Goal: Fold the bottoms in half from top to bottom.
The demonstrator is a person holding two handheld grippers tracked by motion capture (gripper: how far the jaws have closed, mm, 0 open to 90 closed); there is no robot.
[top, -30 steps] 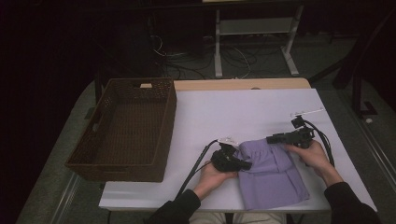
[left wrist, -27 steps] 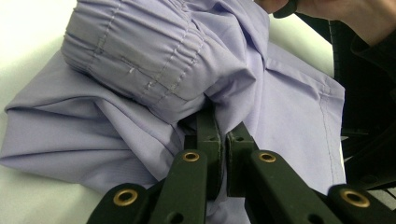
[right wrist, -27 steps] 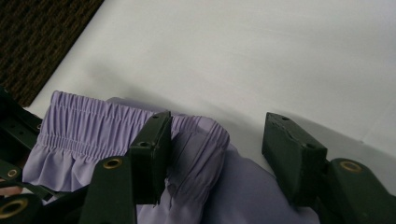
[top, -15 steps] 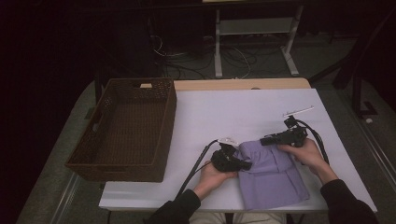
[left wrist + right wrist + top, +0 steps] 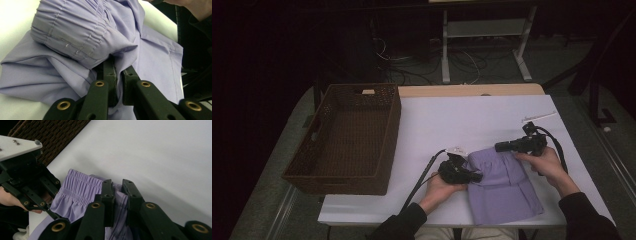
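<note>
Right gripper pinches purple cloth on table.

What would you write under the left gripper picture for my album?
Left tool pinching a fold of purple shorts on the white table.

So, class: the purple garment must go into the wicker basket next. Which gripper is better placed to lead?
Probably the left gripper: it grips the purple garment on the side nearer the wicker basket. The right gripper pinches the far waistband.

A wicker basket sits at the left of the surface; folded shorts lie at lower right, between the left tool and right tool.
</note>
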